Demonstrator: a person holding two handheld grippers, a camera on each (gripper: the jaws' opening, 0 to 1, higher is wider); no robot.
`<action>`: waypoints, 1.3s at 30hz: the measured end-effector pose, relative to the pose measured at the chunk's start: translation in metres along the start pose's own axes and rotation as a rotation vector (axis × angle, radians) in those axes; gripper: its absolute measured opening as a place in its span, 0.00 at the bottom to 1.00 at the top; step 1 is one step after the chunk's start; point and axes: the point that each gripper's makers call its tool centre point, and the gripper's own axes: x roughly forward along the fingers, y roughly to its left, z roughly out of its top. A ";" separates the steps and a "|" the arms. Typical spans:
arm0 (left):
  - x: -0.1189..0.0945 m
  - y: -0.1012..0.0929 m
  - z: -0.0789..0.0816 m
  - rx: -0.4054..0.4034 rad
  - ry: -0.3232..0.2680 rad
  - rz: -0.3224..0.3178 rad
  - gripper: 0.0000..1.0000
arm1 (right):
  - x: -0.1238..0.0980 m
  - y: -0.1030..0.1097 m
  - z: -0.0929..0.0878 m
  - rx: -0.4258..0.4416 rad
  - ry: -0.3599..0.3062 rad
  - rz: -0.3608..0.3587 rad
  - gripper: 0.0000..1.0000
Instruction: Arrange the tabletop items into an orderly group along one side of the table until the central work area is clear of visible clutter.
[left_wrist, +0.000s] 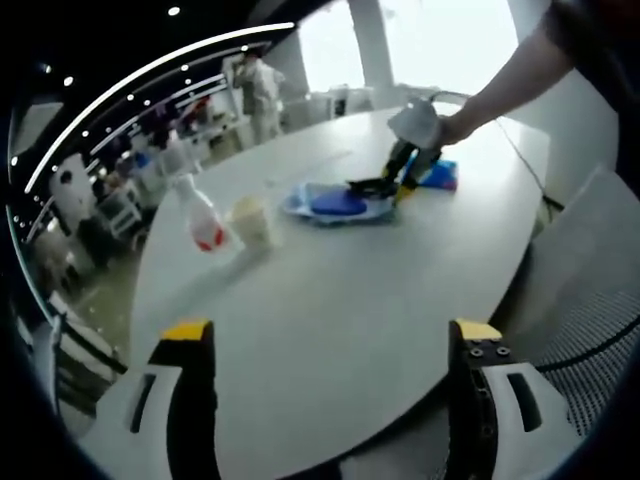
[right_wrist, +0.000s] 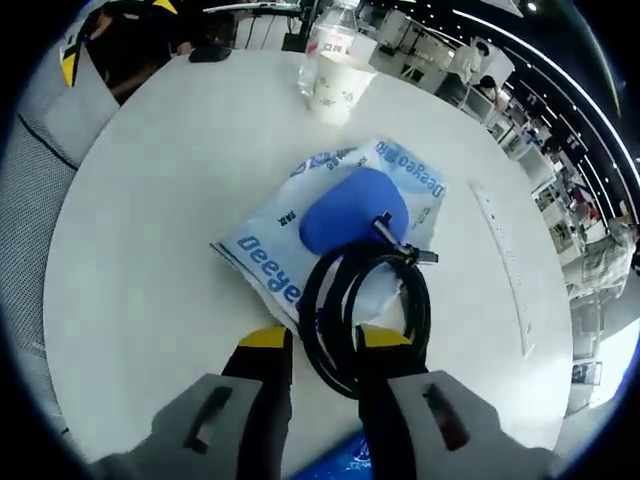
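My right gripper (right_wrist: 327, 340) is shut on a coiled black cable (right_wrist: 410, 300) that lies partly on a white and blue packet (right_wrist: 265, 250). A blue oval object (right_wrist: 350, 212) rests on that packet. In the left gripper view the same packet (left_wrist: 300, 205), blue object (left_wrist: 338, 203) and cable (left_wrist: 372, 185) sit mid-table, with the right gripper (left_wrist: 400, 180) on the cable, held by a person's hand. A paper cup (left_wrist: 252, 222) and a clear bottle (left_wrist: 203, 218) stand side by side to the left. My left gripper (left_wrist: 332, 335) hangs open over the near table edge, holding nothing.
A flat blue pack (left_wrist: 441, 175) lies just behind the right gripper. The cup (right_wrist: 338, 85) and bottle (right_wrist: 328, 40) stand at the table's far side. A grey mesh chair (right_wrist: 40, 170) stands by the round white table (right_wrist: 150, 230). Desks and people fill the background.
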 end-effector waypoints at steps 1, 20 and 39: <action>0.000 0.000 0.000 0.001 0.003 -0.001 0.93 | 0.000 0.001 0.000 -0.016 0.001 0.003 0.20; 0.000 0.001 -0.002 0.027 0.021 0.007 0.89 | -0.006 0.011 0.012 -0.182 0.039 -0.005 0.06; 0.000 0.006 0.002 0.022 0.002 0.014 0.88 | -0.012 0.003 0.006 -0.135 0.056 0.017 0.10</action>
